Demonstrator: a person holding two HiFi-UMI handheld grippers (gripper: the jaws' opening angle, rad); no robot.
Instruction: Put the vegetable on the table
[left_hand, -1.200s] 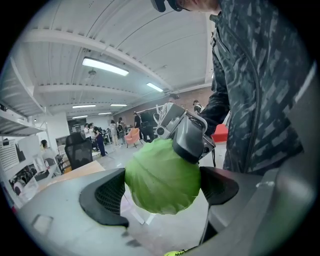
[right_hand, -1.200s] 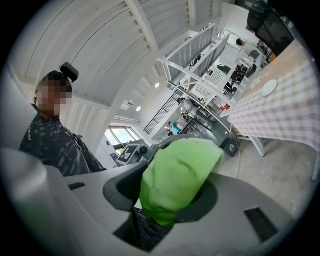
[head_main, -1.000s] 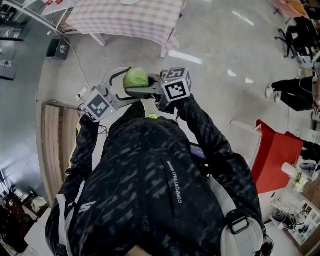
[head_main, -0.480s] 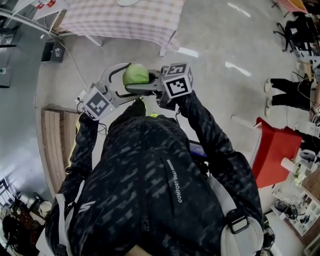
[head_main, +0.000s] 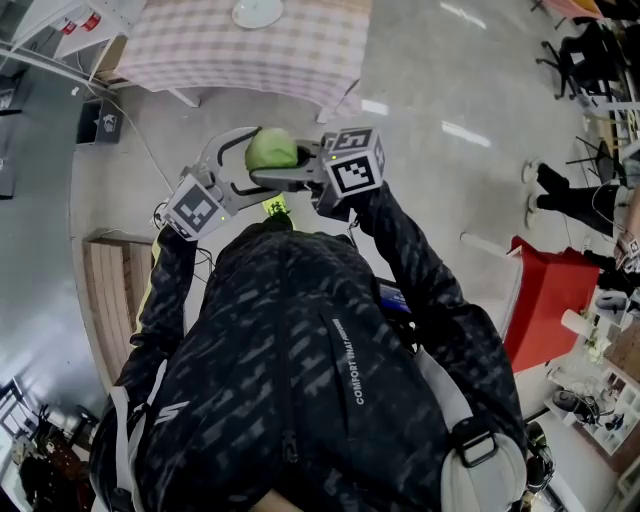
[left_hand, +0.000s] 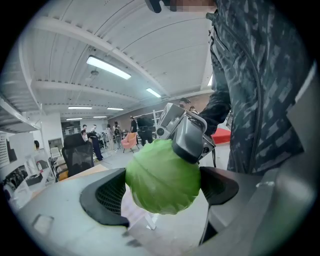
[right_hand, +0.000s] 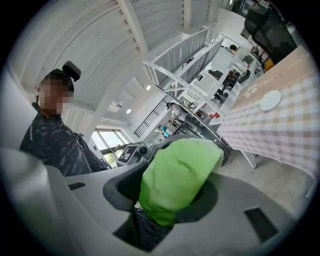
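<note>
A round green cabbage (head_main: 271, 150) hangs in the air in front of the person's chest, gripped from two sides. My left gripper (head_main: 256, 160) reaches in from the left, and its dark pads (left_hand: 102, 197) press on the cabbage (left_hand: 162, 182). My right gripper (head_main: 272, 174) comes from the right and is shut on the same cabbage (right_hand: 177, 177). The table (head_main: 210, 55) with a pink checked cloth stands ahead at the top of the head view, a white plate (head_main: 257, 12) on it. The right gripper view shows this table (right_hand: 285, 130) at the right.
A wooden pallet (head_main: 105, 290) lies on the floor at the left. A red chair (head_main: 545, 310) stands at the right, with a seated person (head_main: 575, 190) beyond it. A dark box (head_main: 106, 124) and a cable lie near the table's left leg. Grey floor separates me from the table.
The table and its plate have slid further into the head view as the person moved toward them. Both grippers keep the cabbage between them in the same hold.
</note>
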